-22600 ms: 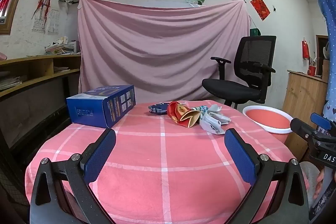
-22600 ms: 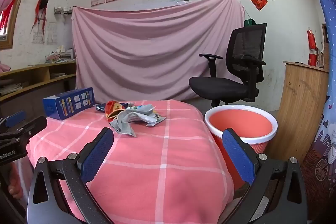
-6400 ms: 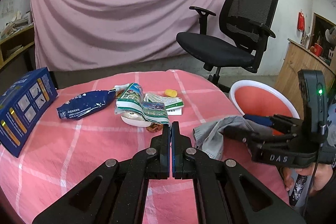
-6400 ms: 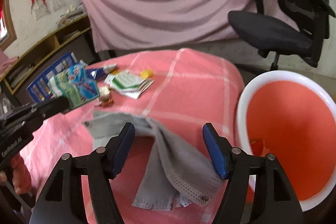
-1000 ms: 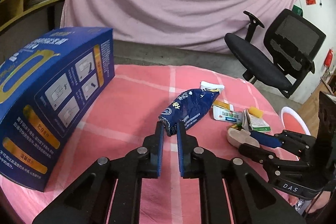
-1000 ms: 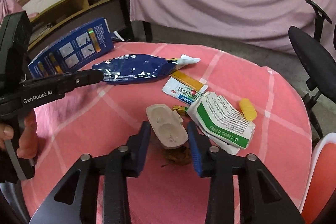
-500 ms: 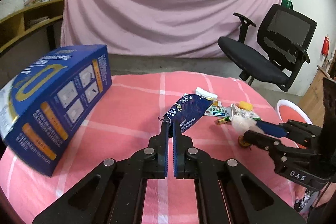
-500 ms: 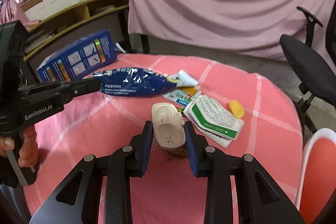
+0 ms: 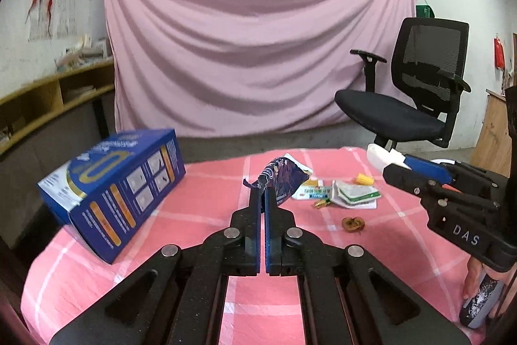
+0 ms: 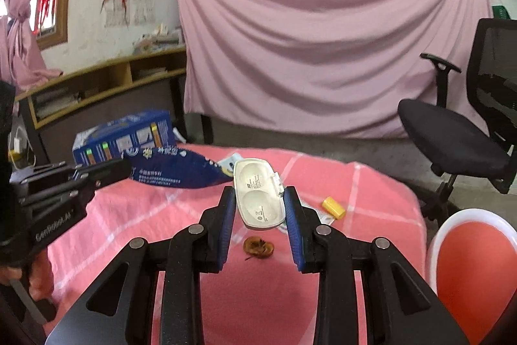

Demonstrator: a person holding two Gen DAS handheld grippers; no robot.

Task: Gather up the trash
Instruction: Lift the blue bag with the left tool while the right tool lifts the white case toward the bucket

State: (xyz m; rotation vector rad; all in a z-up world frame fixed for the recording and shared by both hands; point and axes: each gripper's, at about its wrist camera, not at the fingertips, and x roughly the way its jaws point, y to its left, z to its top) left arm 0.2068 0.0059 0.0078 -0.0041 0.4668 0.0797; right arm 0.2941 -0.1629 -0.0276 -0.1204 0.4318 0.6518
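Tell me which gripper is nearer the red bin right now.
Right. The right gripper, shut on the white plastic case, is up over the table near the red bin. The left gripper, pinching the blue snack bag, sits farther left.

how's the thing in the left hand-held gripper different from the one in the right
The left hand-held gripper pinches a dark blue snack bag by one torn end; the bag is soft foil, crinkled and long. The right hand-held gripper clamps a white plastic case across its width; the case is rigid, smooth and compact. Both are lifted off the pink checked tablecloth.
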